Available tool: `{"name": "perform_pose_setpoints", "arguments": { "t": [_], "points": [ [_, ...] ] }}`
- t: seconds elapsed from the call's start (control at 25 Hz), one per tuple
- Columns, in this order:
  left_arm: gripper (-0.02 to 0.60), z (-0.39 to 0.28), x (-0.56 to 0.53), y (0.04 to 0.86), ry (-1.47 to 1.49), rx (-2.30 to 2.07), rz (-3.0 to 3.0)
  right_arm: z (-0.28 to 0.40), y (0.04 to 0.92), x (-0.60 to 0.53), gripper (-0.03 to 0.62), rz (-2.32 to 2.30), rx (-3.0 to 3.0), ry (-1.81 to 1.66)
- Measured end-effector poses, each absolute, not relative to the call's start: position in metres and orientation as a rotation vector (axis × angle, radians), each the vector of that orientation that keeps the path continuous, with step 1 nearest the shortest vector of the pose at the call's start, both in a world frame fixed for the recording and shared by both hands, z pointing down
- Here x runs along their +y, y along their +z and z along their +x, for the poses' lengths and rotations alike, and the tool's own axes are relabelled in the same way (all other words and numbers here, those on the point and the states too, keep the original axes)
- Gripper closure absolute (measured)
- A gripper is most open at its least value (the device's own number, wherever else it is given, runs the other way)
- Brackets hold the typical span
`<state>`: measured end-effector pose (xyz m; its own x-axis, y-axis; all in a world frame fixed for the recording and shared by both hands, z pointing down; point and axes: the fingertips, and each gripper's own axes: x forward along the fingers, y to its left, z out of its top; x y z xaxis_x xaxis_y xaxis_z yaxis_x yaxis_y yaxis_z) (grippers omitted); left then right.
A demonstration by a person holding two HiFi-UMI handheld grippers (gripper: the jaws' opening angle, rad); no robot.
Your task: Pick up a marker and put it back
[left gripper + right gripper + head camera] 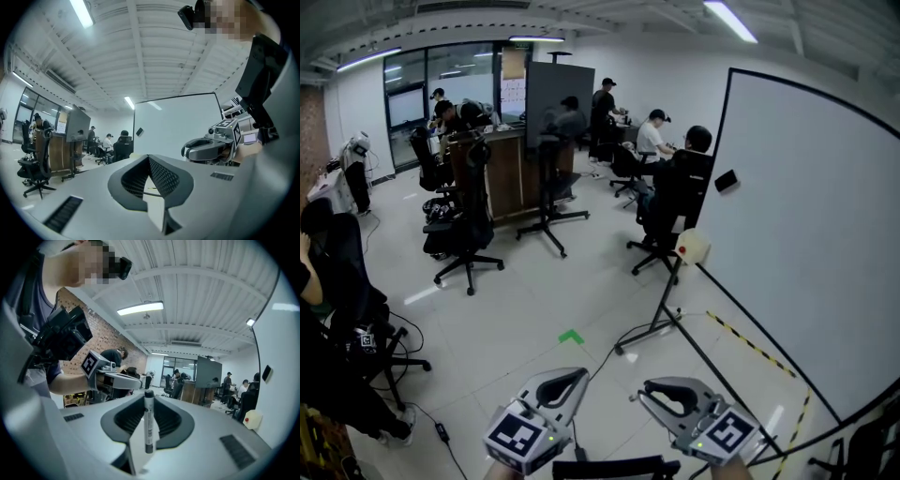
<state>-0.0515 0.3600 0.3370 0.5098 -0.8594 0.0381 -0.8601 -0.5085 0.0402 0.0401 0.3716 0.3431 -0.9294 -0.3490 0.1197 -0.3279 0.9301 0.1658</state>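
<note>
My right gripper (148, 400) is shut on a marker (148, 425), a white barrel with a dark cap that stands upright between the pads. In the head view the right gripper (643, 391) is low in the picture, beside the large whiteboard (806, 244), and the marker itself does not show there. To its left, my left gripper (580, 376) is level with it. The left gripper view shows those jaws (149, 158) meeting at the tips with nothing between them. The right gripper (206, 147) also shows at that view's right.
A black eraser (727, 180) sticks to the whiteboard, whose wheeled stand (661, 323) is just ahead. Yellow-black tape (750, 342) and a green mark (571, 336) lie on the floor. Office chairs (469, 234) and seated people (680, 183) are farther back.
</note>
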Motion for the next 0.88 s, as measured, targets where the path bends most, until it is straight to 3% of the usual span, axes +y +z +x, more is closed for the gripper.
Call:
{"name": "perform_pose_setpoints", "arguments": {
  "t": [0.88],
  "points": [
    [0.581,-0.081,0.35,0.32,0.036,-1.37,2.828,0.003,0.314,0.373,0.508,0.672,-2.91,-0.332]
  ]
}}
